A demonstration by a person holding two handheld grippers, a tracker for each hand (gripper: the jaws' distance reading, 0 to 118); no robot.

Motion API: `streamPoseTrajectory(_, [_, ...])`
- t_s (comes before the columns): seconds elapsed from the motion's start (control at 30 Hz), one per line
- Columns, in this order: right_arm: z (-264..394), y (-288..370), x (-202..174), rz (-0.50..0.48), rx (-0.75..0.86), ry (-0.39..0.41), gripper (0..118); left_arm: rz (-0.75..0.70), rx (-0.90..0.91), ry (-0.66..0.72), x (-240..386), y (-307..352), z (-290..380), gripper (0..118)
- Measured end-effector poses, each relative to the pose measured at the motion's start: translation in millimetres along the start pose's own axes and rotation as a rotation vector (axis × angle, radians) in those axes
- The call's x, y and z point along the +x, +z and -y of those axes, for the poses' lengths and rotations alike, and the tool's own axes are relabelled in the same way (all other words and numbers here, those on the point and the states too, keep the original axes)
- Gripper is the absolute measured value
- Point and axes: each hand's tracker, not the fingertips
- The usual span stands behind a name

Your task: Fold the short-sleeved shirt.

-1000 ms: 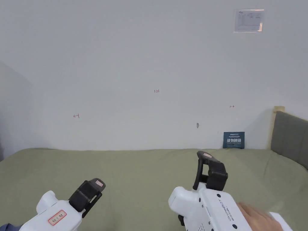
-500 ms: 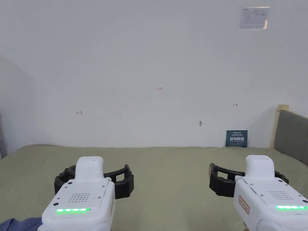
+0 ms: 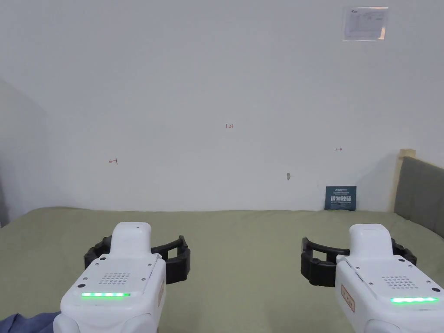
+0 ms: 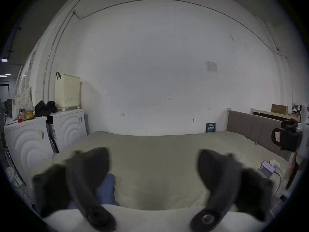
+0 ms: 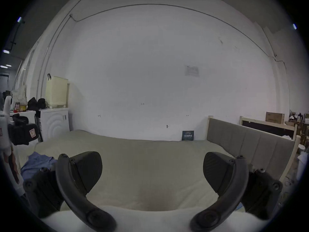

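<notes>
In the head view we hold the left white plastic gripper with black jaws [image 3: 137, 256] in the lower left of the frame and the right white plastic gripper with black jaws [image 3: 359, 262] in the lower right. Both hover level above the wide bed covered with an olive-green sheet [image 3: 243, 243], well apart from each other, and each has a lit green bar on its back. The jaws of both grippers stand wide apart and nothing is between them; in each gripper view we see the bare sheet through the gap.

The crumpled blue short-sleeved shirt [image 3: 26, 323] lies at the bottom left corner of the head view, on the near left part of the bed, partly hidden under the left gripper. In the left gripper view it shows in the lower left, just behind the left jaw [image 4: 107, 188]. In the right gripper view it is at the left edge [image 5: 37, 162], on the sheet and below the other gripper. Neither gripper touches it.

The plain white wall [image 3: 217, 86] is in the upper part of the frame. The grey padded headboard [image 3: 420, 190] stands at the right edge.
</notes>
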Motion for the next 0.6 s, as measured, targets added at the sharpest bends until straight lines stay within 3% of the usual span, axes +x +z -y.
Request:
streamPoseTrajectory(0.03, [0, 2, 0, -0.006, 0.000, 0.001, 102, -0.004, 0.003, 0.002, 1, 0, 0, 68])
streamPoseTrajectory(0.07, [0, 4, -1, -0.011, 0.011, 0.007, 61, -0.003, -0.002, 0.002, 1, -1, 0, 25])
streamPoseTrajectory(0.1, [0, 3, -1, 0.019, 0.025, 0.020, 1, -0.013, -0.012, 0.001, 1, -4, 1, 3])
streamPoseTrajectory(0.13, [6, 3, -1, 0.067, 0.025, 0.040, 0, -0.011, -0.012, 0.008, -1, -5, 2, 3])
streamPoseTrajectory(0.23, [3, 4, 3, -0.004, 0.009, -0.007, 0, 0.049, -0.025, 0.031, 1, -3, 2, 0])
streamPoseTrajectory(0.3, [8, 4, 1, 0.017, 0.023, 0.023, 0, 0.027, -0.008, -0.023, 6, -2, 2, 0])
streamPoseTrajectory(0.6, [9, 3, -3, 0.013, -0.007, 0.034, 0, 0.047, -0.014, -0.012, 5, -3, 1, 0])
